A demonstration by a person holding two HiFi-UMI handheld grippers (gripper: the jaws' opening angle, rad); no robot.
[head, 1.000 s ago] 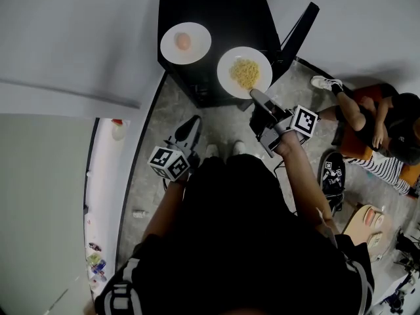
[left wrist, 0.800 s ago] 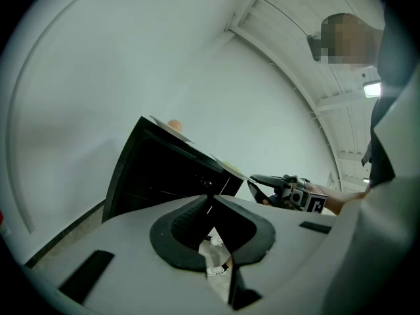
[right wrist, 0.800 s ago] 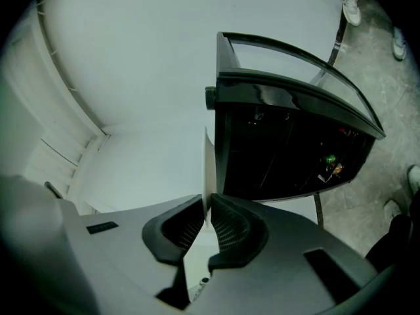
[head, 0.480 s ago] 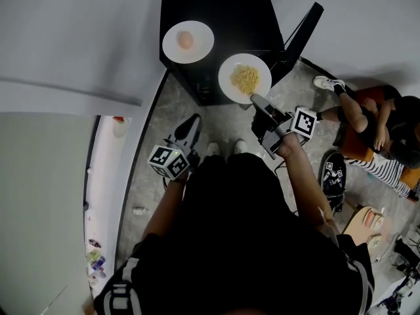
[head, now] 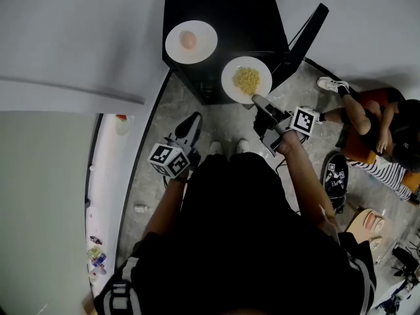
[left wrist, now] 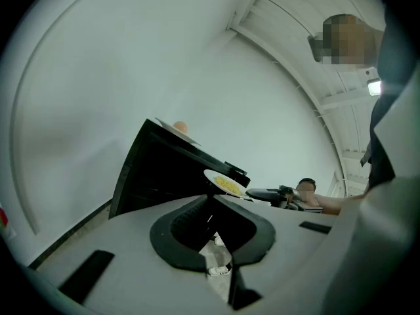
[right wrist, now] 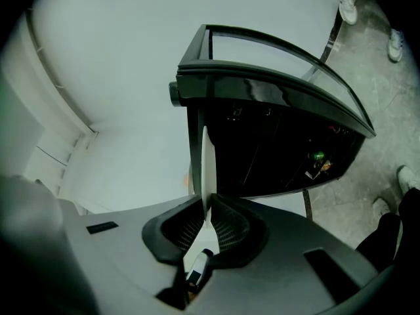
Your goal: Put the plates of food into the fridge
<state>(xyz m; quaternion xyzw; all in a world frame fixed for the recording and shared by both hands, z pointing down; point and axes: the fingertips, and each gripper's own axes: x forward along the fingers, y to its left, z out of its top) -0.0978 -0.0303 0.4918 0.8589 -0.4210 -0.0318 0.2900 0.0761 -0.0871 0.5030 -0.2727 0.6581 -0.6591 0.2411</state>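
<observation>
A black cabinet stands ahead of both grippers, with its dark open front facing the right gripper's camera. On its top, ahead of the left gripper, a white plate carries one small round peach-coloured piece of food. A second white plate holds a heap of yellow noodles. It sits straight in front of the right gripper, at the cabinet's near right corner, and overhangs the edge toward the person. The head view does not show whether it rests on the top or is just clear of it.

The right gripper is clamped on this plate's near rim. In its own view the plate shows edge-on as a thin white strip running up between the two ribbed pads, which press on it from either side.

The left gripper hangs lower and nearer the person's body, well apart from both plates. Its jaws are closed tip to tip with nothing between them, and it points toward the cabinet and the noodle plate.
</observation>
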